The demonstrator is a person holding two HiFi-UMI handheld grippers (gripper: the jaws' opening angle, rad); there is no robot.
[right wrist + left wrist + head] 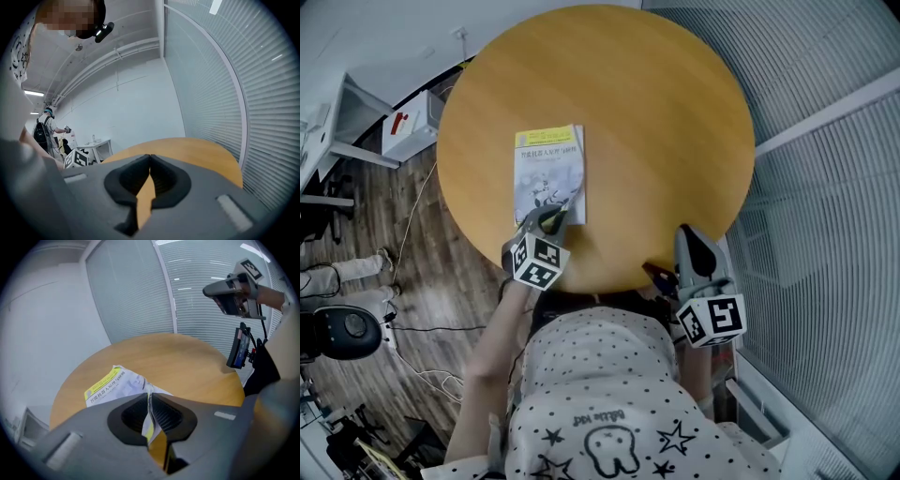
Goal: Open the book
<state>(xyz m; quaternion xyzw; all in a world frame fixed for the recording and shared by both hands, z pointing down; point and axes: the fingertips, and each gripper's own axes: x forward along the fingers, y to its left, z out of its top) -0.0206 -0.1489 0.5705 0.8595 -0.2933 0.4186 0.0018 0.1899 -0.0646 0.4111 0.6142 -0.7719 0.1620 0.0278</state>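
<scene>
A thin book [549, 173] with a white-and-yellow cover lies on the round wooden table [656, 141], left of centre. My left gripper [551, 218] is at the book's near right corner. In the left gripper view its jaws [150, 401] are shut on the corner of the cover [112, 385], which is lifted and bent upward between the pads. My right gripper [692, 246] hovers at the table's near edge, well right of the book. Its jaws [150, 161] are shut with nothing between them. It also shows at the upper right of the left gripper view [211, 290].
A wall of window blinds [825, 187] runs close along the table's right side. On the wooden floor at left are a white cabinet [408, 122], cables and a black chair [342, 328]. A dark device [239, 348] hangs by the table's near edge. A person [44, 131] stands far off.
</scene>
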